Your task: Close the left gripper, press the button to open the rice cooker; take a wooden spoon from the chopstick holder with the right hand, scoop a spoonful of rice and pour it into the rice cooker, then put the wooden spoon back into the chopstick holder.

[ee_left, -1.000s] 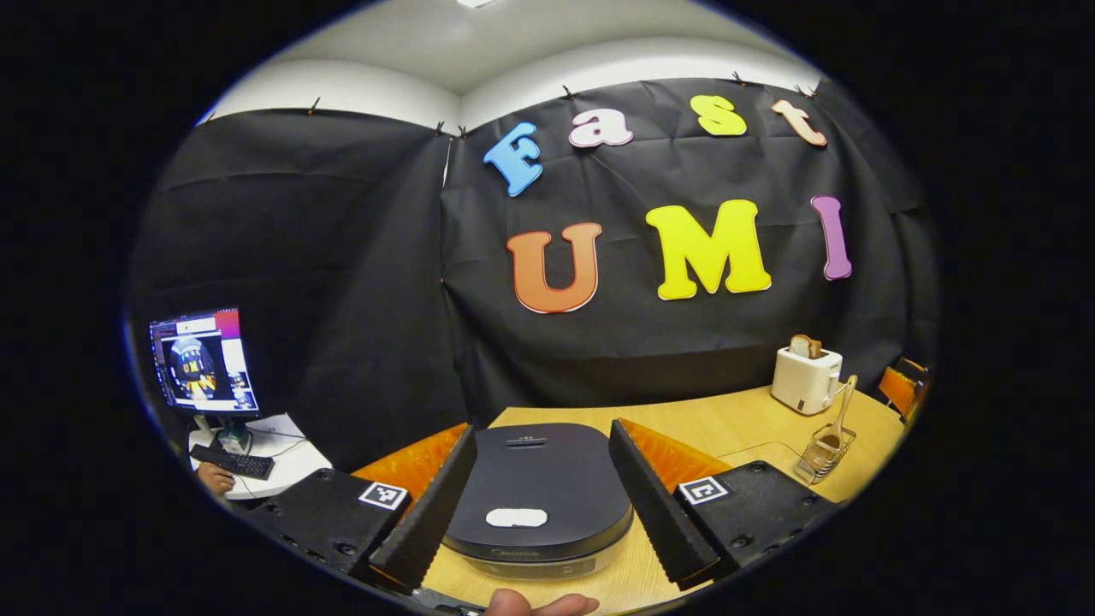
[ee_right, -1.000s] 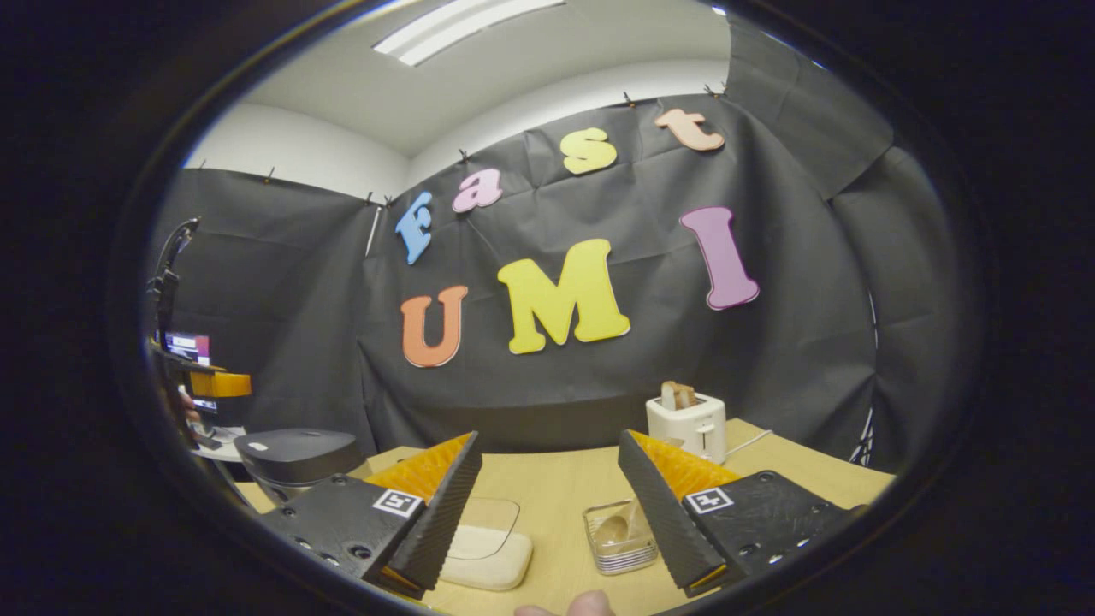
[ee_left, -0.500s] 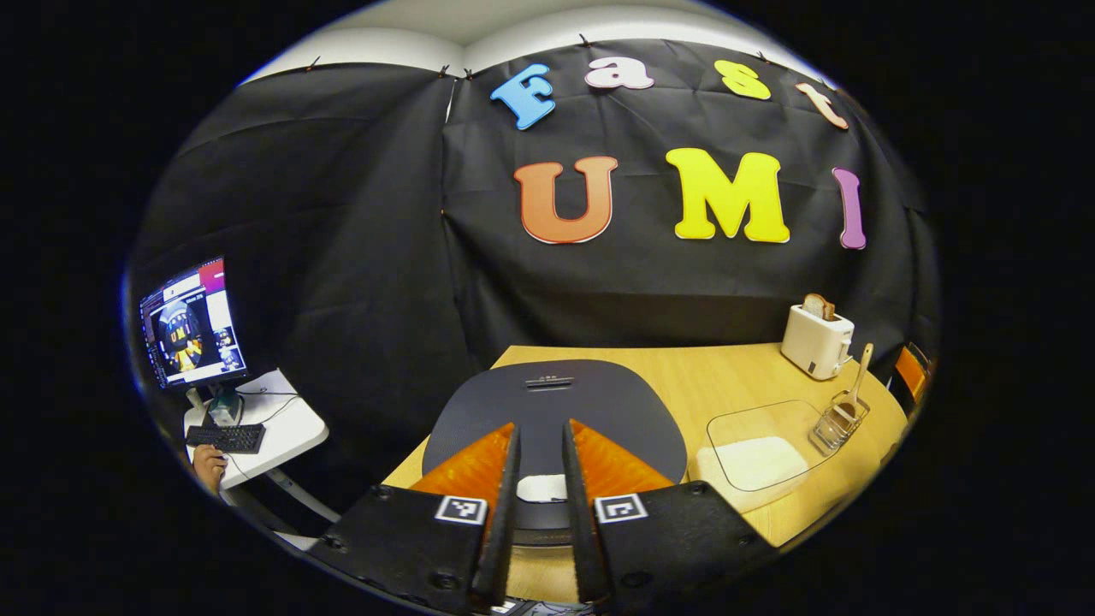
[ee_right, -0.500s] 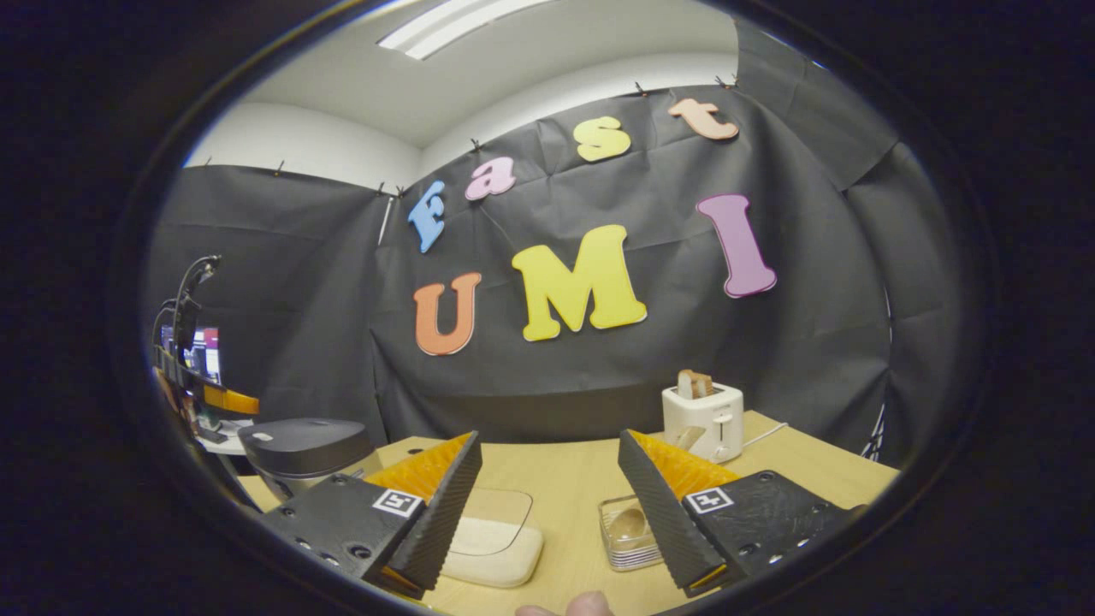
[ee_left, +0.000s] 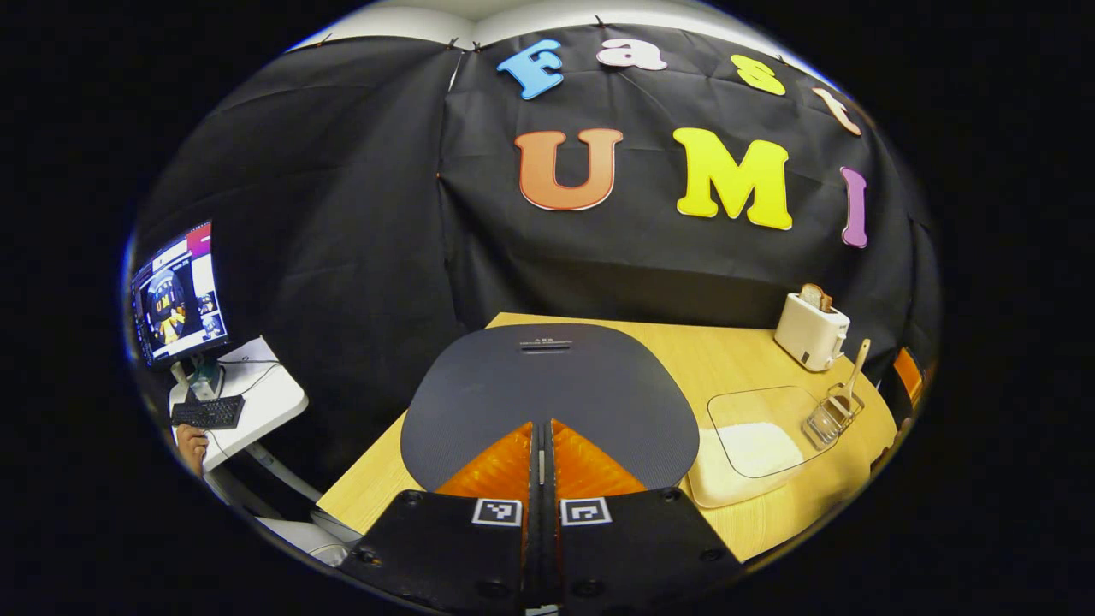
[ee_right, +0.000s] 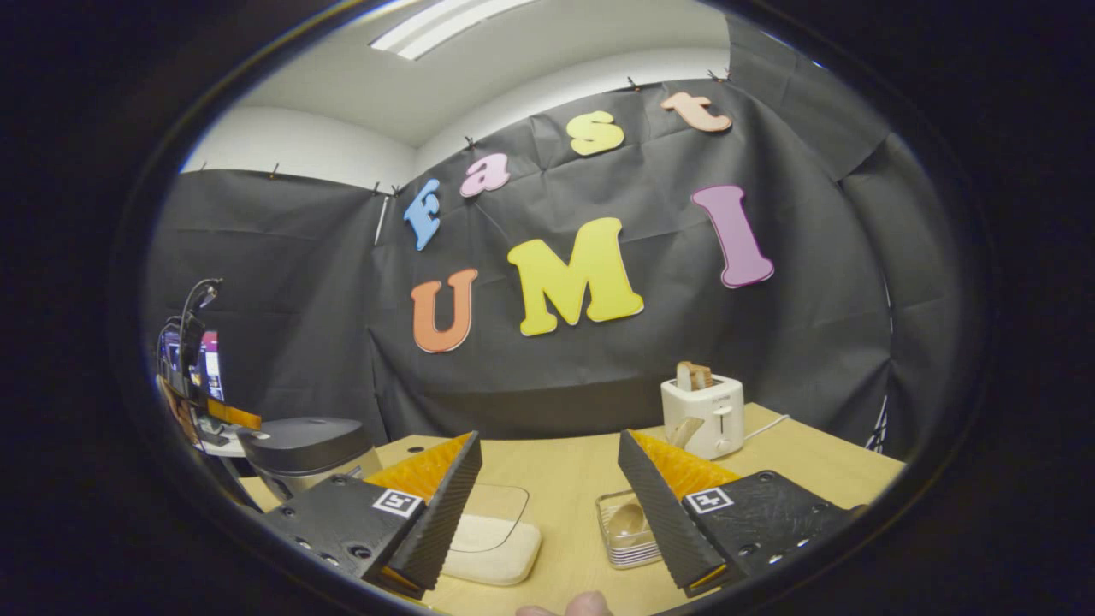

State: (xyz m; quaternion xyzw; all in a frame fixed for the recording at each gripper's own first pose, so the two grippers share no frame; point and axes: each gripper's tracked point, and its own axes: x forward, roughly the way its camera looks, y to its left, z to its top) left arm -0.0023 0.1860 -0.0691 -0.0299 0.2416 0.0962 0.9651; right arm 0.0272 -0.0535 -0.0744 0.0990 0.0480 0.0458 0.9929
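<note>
**Black-draped booth around a wooden table**

Black cloth (ee_left: 359,214) hangs as the booth's wall across the middle of both views, clipped along its top edge below a white wall (ee_right: 299,154). At the upper left of the right gripper view, 1 long ceiling light (ee_right: 445,19) glows. A light wooden table (ee_left: 727,359) fills the lower centre. At the left edge of the left gripper view, a small white side desk (ee_left: 252,398) carries a monitor (ee_left: 171,295) and keyboard (ee_left: 205,412).

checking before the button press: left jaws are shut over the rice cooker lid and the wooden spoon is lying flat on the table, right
Not quite. The left gripper view shows the wooden spoon standing upright in the chopstick holder, not lying flat on the table. The rest holds: the left gripper has its jaws shut over the rice cooker lid.
</note>
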